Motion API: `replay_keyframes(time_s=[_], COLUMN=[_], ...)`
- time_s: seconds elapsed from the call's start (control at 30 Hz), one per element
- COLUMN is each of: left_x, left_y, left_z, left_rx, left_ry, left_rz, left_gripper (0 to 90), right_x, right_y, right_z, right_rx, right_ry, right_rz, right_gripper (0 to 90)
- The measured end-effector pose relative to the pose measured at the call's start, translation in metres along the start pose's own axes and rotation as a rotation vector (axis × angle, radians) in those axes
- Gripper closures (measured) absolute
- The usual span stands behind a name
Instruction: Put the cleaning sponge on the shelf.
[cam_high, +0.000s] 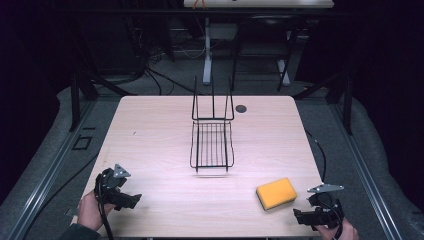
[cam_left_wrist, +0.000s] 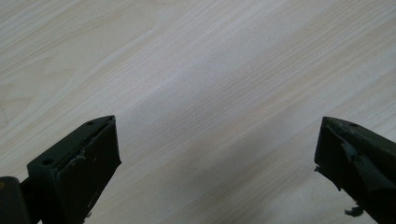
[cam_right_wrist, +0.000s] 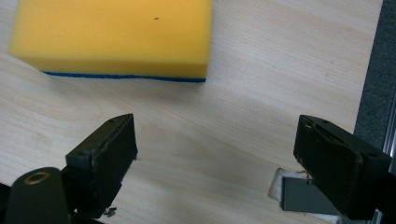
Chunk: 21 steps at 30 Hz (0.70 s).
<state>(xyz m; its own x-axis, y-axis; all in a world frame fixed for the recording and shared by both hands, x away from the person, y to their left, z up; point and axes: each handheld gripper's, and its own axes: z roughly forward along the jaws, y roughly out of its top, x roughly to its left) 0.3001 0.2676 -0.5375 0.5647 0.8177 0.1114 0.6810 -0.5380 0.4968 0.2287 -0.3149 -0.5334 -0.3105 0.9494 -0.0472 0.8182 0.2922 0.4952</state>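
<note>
Two grippers near the front edge of the table (cam_high: 150, 125), one in each hand. Left gripper (cam_high: 131, 201) with jaws wide apart, nothing between. Right gripper (cam_high: 300, 216) the same. One yellow sponge (cam_high: 276, 193) just beside the right one. One black wire rack (cam_high: 212, 145) farther back, in the middle.

The table (cam_high: 150, 130) is bright from light above, and the room around it is very dark. The high view looks a bit fuzzy. A soft shadow sits at 6 o'clock under the wire rack (cam_high: 212, 145).
</note>
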Motion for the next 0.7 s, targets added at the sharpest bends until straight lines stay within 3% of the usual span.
replay_keyframes(time_s=[0.37, 0.57, 0.7], left_x=[0.003, 0.002, 0.002], left_y=[-0.001, 0.001, 0.001], left_z=[0.000, 0.002, 0.002], left_rx=[0.009, 0.013, 0.016], left_ry=[-0.007, -0.014, -0.010], left_rz=[-0.011, -0.005, -0.004], left_gripper=[0.1, 0.1, 0.1], right_x=[0.001, 0.004, 0.004], right_y=[0.004, 0.008, 0.012], right_z=[0.000, 0.003, 0.004], right_rx=[-0.025, -0.038, -0.044], right_ry=[0.022, 0.082, 0.089], right_rz=[0.018, 0.013, 0.009], right_gripper=[6.8, 3.1, 1.2])
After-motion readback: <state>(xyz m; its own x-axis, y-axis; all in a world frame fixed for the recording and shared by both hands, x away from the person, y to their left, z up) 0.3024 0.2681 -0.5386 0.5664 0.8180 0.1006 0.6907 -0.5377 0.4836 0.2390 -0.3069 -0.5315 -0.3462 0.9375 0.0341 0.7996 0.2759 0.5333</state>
